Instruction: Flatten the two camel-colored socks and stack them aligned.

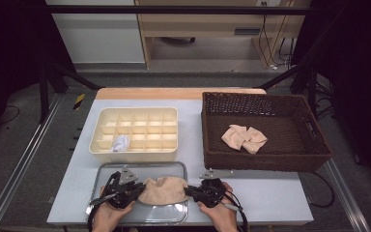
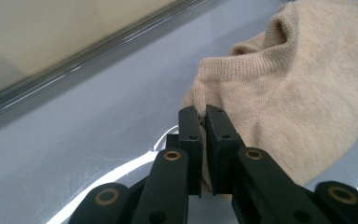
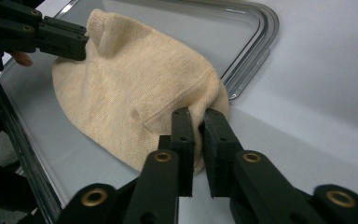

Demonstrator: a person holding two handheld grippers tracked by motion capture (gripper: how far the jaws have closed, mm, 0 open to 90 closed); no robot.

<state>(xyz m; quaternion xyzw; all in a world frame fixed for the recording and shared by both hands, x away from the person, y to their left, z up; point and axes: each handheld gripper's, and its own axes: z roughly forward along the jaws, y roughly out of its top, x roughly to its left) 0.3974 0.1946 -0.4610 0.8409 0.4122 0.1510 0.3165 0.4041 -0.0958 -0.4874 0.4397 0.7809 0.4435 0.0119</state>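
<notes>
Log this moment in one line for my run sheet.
left claw: shut on sock | right claw: shut on sock | sock: on tray

Grey desk (image 1: 280, 198) with wooden strip (image 1: 174, 93) along far edge. Grey floor (image 1: 24, 145) around it. Black frame bars (image 1: 53, 77) on both sides, dark there. Beyond far edge, light wooden furniture (image 1: 198, 24), white panel (image 1: 96, 34), cables (image 1: 275, 48) on floor.

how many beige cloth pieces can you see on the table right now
2. One beige cloth lies on the metal tray at the near edge, pinched between the left gripper and right gripper. The other beige cloth piece lies in the wicker basket.
</notes>
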